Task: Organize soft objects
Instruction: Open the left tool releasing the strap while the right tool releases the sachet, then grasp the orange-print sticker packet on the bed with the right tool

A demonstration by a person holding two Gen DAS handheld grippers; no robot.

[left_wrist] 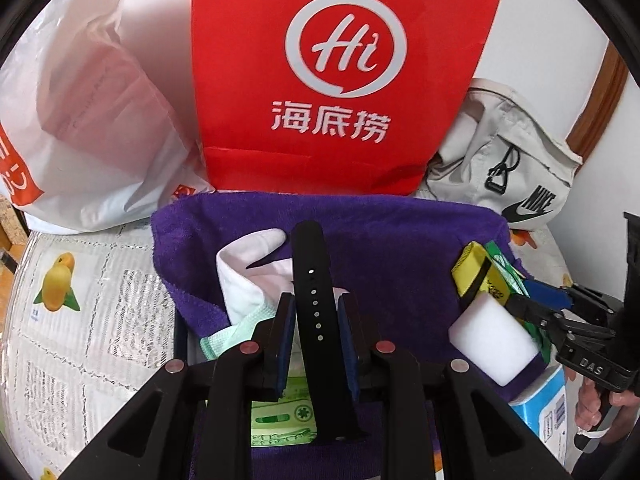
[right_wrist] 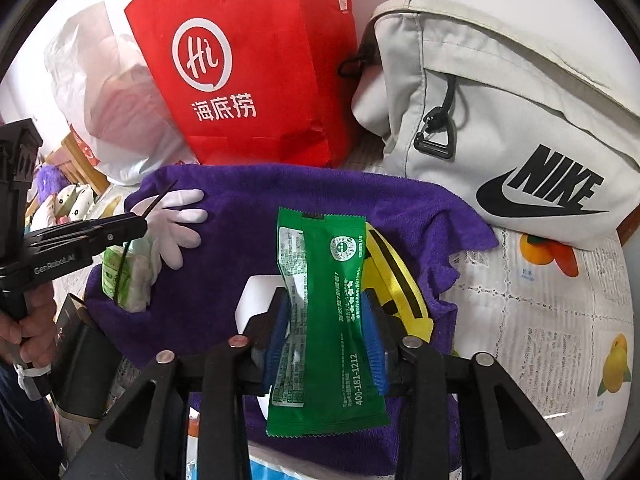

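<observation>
A purple towel [left_wrist: 400, 248] lies spread on the table, also in the right wrist view [right_wrist: 320, 192]. My left gripper [left_wrist: 316, 320] is shut on a black watch strap [left_wrist: 310, 280], held upright above the towel. My right gripper [right_wrist: 326, 320] is shut on a green sachet [right_wrist: 320, 300]; it shows at the right in the left wrist view [left_wrist: 532, 304]. A white glove [left_wrist: 248, 264] lies on the towel's left part, also in the right wrist view [right_wrist: 176, 220]. A white sponge block [left_wrist: 492, 340] and a yellow-black pack [left_wrist: 474, 272] lie on the towel's right.
A red paper bag [left_wrist: 340, 80], a white plastic bag [left_wrist: 88, 112] and a grey Nike bag [right_wrist: 500, 120] stand behind the towel. A green wipes pack [left_wrist: 280, 416] lies under my left gripper. A blue-white box [left_wrist: 548, 404] sits under the towel's right edge. The tablecloth [right_wrist: 540, 320] has fruit prints.
</observation>
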